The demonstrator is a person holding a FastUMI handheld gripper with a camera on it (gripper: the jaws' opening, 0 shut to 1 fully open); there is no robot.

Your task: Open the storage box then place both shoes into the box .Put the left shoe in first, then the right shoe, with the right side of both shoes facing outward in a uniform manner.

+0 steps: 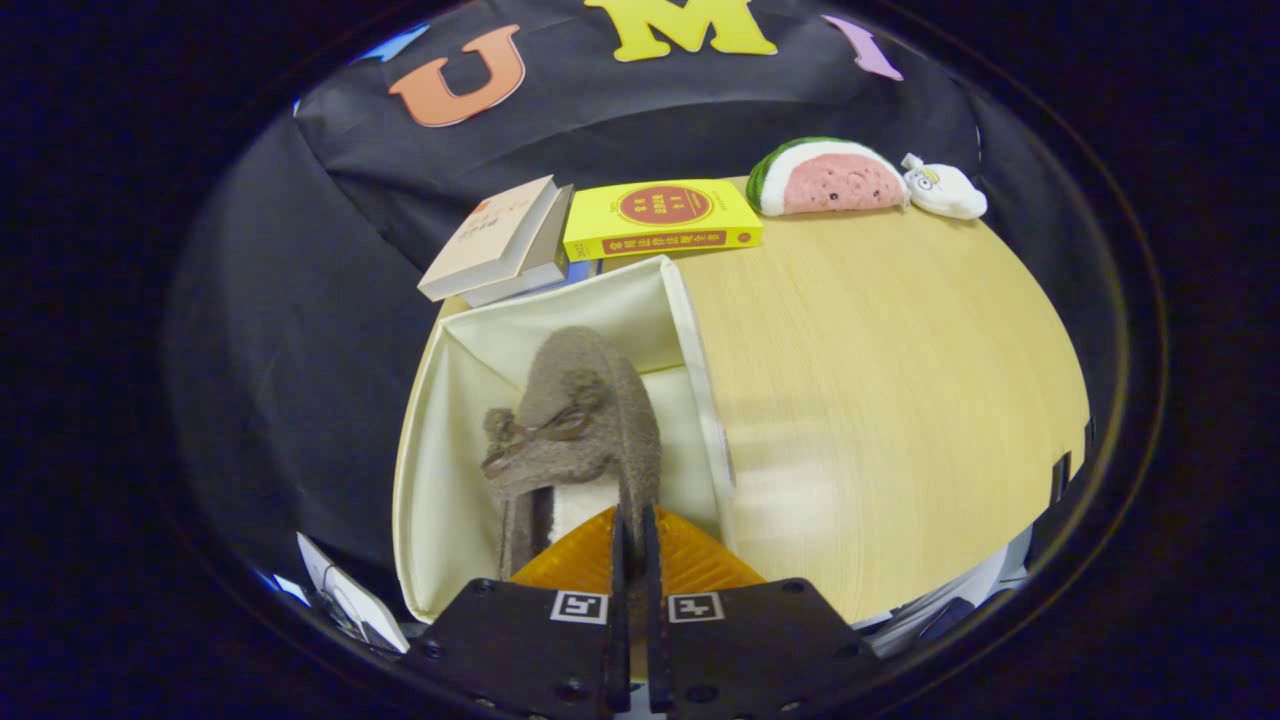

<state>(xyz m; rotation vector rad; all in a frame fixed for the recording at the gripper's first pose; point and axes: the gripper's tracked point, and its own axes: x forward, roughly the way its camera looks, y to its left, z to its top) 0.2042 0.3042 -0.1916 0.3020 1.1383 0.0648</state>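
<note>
A fuzzy grey-brown shoe hangs toe-forward just ahead of my fingers, above the inside of the open cream storage box. My gripper is shut on the shoe's heel rim, the two fingers pressed close together with the fabric edge between them. A small bow with pom-poms sits on the shoe's upper. The box stands on the light wooden table, its lid flap upright along the right side of the shoe. The lower part of the shoe and the box floor under it are hidden by my fingers.
Beyond the box lie two stacked pale books and a yellow book. A watermelon-slice plush and a small white plush rest at the table's far edge. Papers lie off the table's near left.
</note>
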